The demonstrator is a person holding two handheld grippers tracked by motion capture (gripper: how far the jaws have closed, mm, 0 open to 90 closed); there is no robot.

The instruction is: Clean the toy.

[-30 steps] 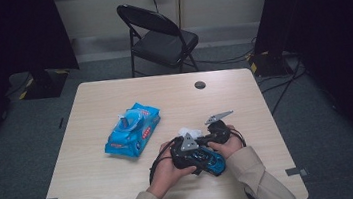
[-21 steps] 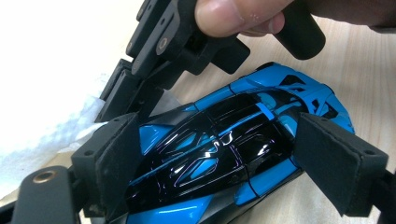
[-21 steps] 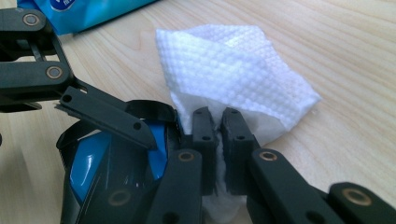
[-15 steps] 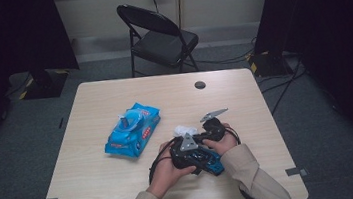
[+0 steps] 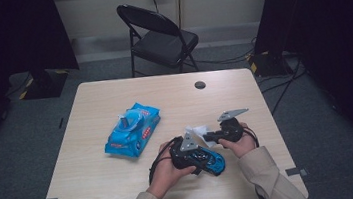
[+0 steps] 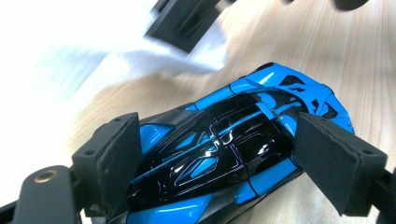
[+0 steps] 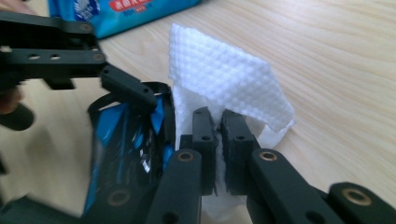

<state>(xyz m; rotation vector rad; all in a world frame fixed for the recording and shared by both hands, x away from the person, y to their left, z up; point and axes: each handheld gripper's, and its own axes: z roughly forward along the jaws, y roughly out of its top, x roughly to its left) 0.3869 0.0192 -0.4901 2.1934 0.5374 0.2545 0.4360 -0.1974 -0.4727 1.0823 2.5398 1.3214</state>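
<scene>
A blue and black toy car lies lengthwise between the pads of my left gripper, which is shut on its sides. In the high view the toy car is at the table's near right, with the left gripper around it. My right gripper is shut on a white wet wipe, whose free end folds over above the jaws. It hangs just beside the car. Seen from above, the right gripper points left and the wipe sits just behind the car.
A blue pack of wet wipes lies left of centre on the wooden table, its lid flap raised. A small black disc sits near the far edge. A black folding chair stands beyond the table.
My right gripper, still holding the wipe, first moved left toward the car and has now drawn back right and risen slightly. The left gripper and the car stayed put.
</scene>
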